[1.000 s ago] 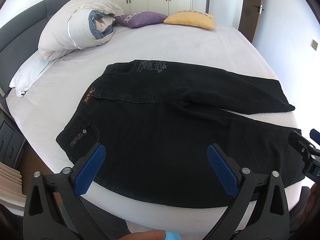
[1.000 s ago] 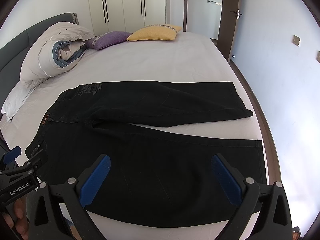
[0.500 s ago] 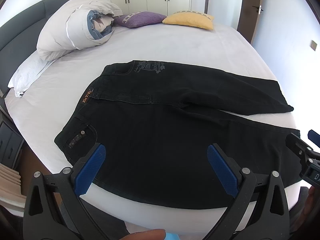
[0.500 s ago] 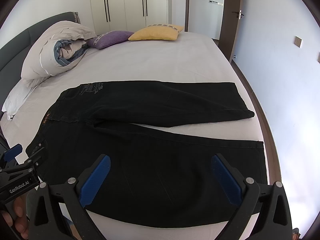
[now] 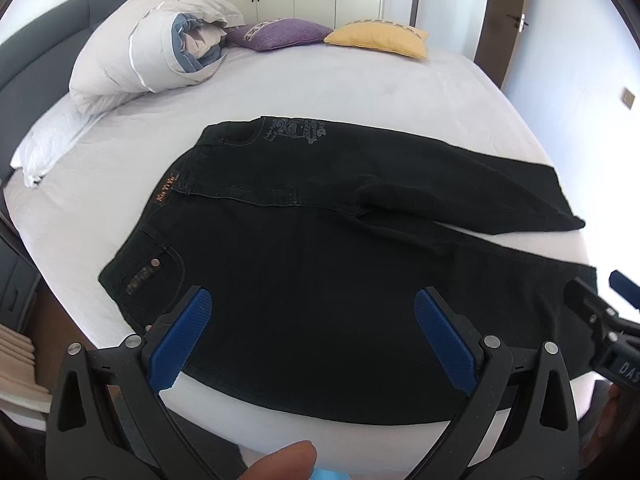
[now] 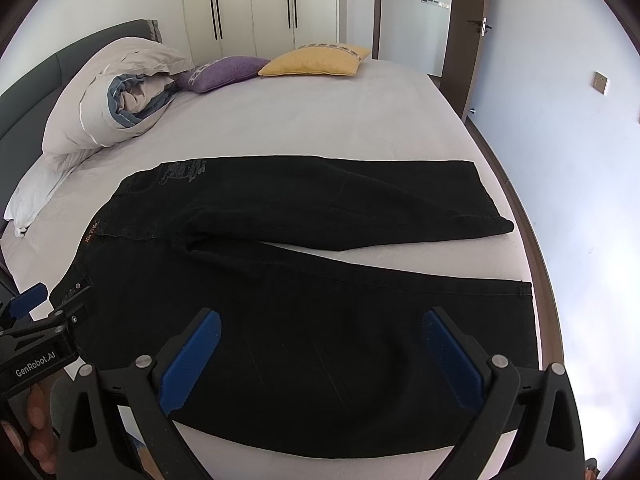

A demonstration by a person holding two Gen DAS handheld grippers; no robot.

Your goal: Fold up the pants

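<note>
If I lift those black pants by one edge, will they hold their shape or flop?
Likely flop: the black pants lie flat on the bed, following its surface, so the free part should hang and drag. The fabric looks like thick denim, so probably fairly heavy. Both the left tongs and right tongs are open above it; gripping two spots may control it better.

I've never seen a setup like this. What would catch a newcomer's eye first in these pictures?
First, the black pants spread flat across the white bed, legs apart in a V. Next, the blue-padded left gripper and right gripper, both open, hovering over the near leg. Beyond, a purple cushion and yellow cushion lie by a rolled duvet.
</note>
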